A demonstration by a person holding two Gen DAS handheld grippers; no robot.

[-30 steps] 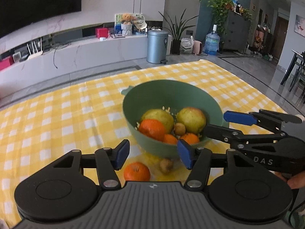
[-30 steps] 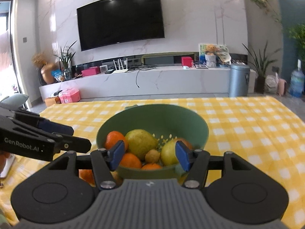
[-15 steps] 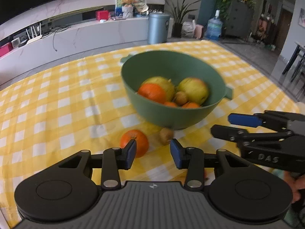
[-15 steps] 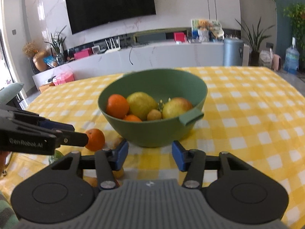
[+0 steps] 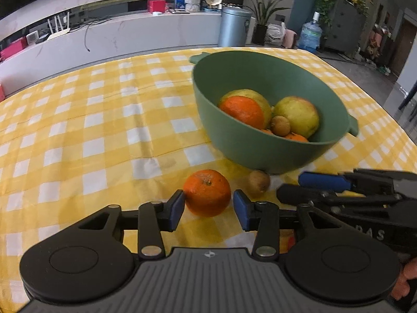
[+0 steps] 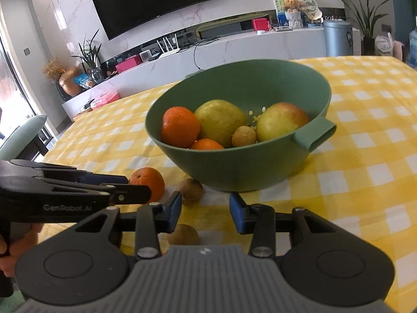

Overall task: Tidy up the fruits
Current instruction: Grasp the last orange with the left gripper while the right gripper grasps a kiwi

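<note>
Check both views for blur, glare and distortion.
Left wrist: bowl slightly smeared, orange between the open left tongs sharp; fisheye bends the counter behind. Right wrist: mostly sharp, window at left blown out, TV edges curved.

Bowl (image 5: 263,154) and kiwi (image 5: 258,181) crowd the orange (image 5: 207,193), seemingly leaving leftward room.

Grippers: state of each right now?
Left gripper: open, fingers either side of the loose orange, not clamped.
Right gripper: open, holding nothing.
</note>
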